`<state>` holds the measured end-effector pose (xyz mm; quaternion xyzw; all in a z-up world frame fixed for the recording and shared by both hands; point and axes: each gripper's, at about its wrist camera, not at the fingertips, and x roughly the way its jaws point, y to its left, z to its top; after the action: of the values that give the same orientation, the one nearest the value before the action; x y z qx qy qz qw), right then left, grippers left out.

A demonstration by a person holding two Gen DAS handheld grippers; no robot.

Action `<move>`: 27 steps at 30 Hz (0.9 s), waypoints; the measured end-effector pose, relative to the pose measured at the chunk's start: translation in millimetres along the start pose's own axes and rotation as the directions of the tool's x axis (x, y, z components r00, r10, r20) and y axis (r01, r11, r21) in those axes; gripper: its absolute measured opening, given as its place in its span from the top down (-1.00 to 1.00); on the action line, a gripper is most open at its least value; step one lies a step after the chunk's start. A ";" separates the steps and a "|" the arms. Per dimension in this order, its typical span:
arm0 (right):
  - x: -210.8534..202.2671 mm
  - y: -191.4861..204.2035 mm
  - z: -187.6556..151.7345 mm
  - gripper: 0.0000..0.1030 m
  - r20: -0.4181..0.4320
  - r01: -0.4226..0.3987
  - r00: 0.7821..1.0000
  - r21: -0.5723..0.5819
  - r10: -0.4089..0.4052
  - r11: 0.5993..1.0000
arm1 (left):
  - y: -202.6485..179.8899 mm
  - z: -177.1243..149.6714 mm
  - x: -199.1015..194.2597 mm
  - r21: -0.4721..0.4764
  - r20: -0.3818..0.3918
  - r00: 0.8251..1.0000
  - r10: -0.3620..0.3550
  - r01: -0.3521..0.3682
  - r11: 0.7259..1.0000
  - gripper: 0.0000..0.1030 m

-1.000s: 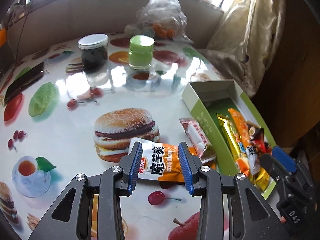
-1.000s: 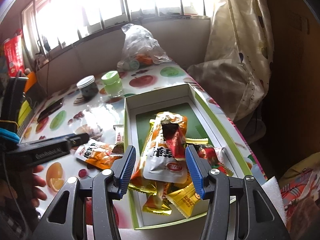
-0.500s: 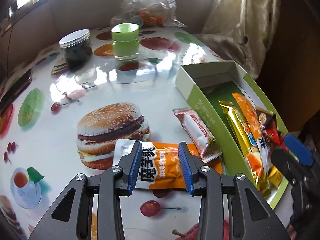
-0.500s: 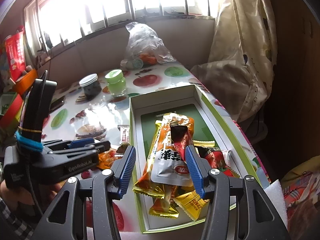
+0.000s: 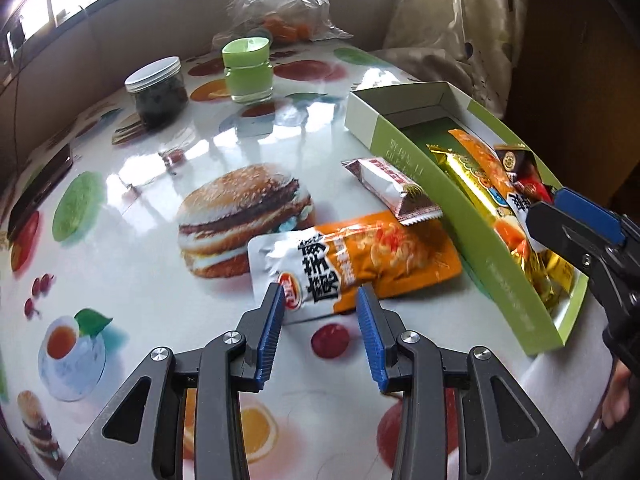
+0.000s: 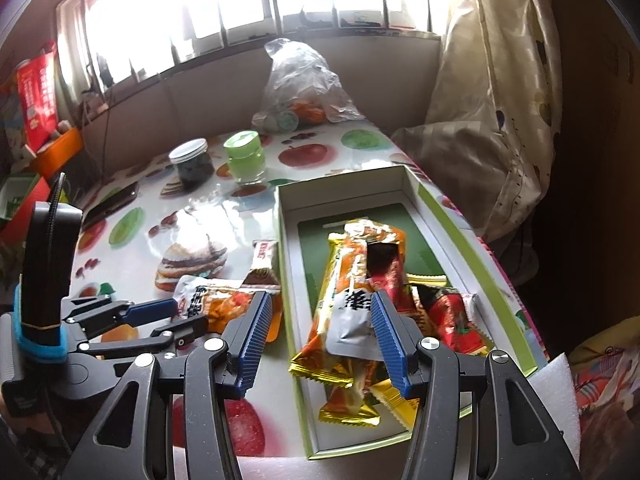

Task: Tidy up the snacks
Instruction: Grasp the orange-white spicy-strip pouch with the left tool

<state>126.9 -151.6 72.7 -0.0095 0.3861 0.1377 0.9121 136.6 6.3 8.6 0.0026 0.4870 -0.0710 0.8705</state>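
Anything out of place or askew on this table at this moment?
Two snacks lie outside the green box: an orange pouch flat on the table, askew, and a small white-and-red packet leaning against the box's outer wall, overlapping the pouch. Inside, the packets are heaped crosswise rather than lined up. Nothing looks spilled or torn.
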 end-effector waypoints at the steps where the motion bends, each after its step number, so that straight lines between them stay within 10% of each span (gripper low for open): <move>1: 0.1 0.6 -0.3 0.01 -0.001 -0.001 1.000 0.000 0.001 1.000 | 0.5 -0.6 -0.8 0.000 0.001 1.000 -0.012 0.012 1.000 0.25; 8: 0.2 -2.7 1.2 0.01 -0.002 0.000 1.000 0.011 0.000 1.000 | 5.1 9.8 -12.6 0.092 0.061 0.995 -0.076 0.071 0.993 0.20; 10: 0.7 -5.4 3.0 0.01 -0.002 0.001 1.000 0.018 -0.001 1.000 | 1.5 14.6 -12.3 0.140 0.066 0.993 -0.097 0.087 0.986 -0.32; 18: 4.7 -7.2 5.1 0.01 -0.015 0.009 1.000 0.016 -0.009 1.000 | -26.3 29.0 5.6 0.386 0.021 0.993 -0.117 0.100 0.917 -0.33; 27: 15.3 -0.6 11.0 0.01 -0.033 0.013 0.999 0.004 -0.013 1.000 | -20.9 25.2 25.3 0.414 -0.076 0.982 -0.173 0.189 0.891 -0.35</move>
<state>145.0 -147.1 69.5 -0.0123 0.4013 0.1305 0.9065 168.4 -19.3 1.7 0.1454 0.4747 -0.2545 0.8299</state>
